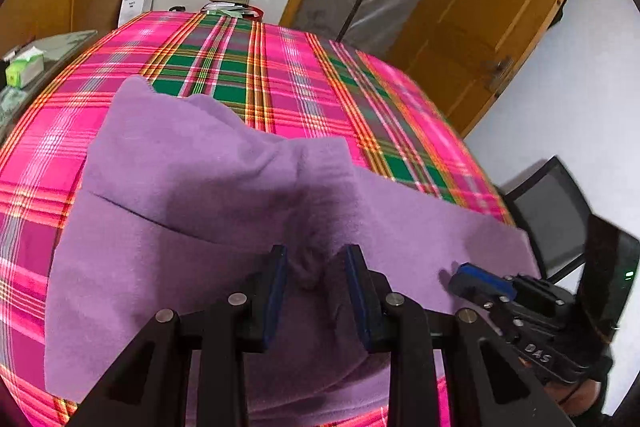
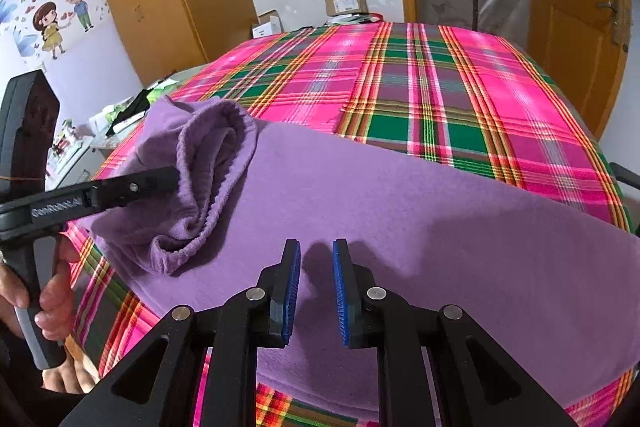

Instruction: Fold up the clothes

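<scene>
Fleece garment (image 2: 400, 211), purple, lies spread on plaid-covered bed (image 2: 500, 99); soft, light, floppy, prob. grippy. Left hand-held gripper (image 1: 316, 263) w/ a bunched fold between its jaws, pad contact unclear; right hand-held gripper (image 2: 316, 259) apart, empty, over flat cloth. Best hold: ribbed hem (image 2: 216, 147) or edge.

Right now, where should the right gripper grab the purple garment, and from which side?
Probably the near edge of the purple garment, just below the right gripper, coming from above the near side. There it lies flat, single-layered and unobstructed; the ribbed cuff sits bunched at the left gripper.
</scene>
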A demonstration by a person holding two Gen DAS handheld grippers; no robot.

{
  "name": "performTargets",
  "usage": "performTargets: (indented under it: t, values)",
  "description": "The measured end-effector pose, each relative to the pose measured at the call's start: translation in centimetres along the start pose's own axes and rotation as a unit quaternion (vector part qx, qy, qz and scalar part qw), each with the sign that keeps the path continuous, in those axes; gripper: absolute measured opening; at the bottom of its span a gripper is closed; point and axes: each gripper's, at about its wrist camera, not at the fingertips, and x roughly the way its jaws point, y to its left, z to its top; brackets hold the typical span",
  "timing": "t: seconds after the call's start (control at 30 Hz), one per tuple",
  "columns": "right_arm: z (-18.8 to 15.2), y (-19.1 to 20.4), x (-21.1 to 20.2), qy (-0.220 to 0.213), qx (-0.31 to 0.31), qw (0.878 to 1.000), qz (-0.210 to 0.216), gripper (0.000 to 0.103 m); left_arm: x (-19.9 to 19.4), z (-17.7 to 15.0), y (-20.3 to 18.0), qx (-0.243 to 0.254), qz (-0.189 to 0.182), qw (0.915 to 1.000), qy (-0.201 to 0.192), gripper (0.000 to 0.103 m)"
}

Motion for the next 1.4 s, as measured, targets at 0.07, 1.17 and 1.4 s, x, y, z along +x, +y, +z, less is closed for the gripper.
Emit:
performTargets:
  t: [0.07, 1.17, 1.4]
  values:
    - [-0.1, -0.1, 0.0, 0.0, 0.002, 1.0, 0.0, 0.017, 0.3, -0.1, -0.6, 0.018, 0.019, 0.9997, 0.004, 0.03]
    - [0.3, 1.0, 0.2, -0.003, -0.009, 0.999, 0.032, 0.036, -1.8, -0.5, -0.9, 0.047, 0.096, 0.9943, -0.009, 0.03]
    - [0.8, 2.1, 0.7, 0.004, 0.008, 0.994, 0.107, 0.036, -5.7, -1.7, 4.6, -0.014, 0.132, 0.9905, -0.036, 0.03]
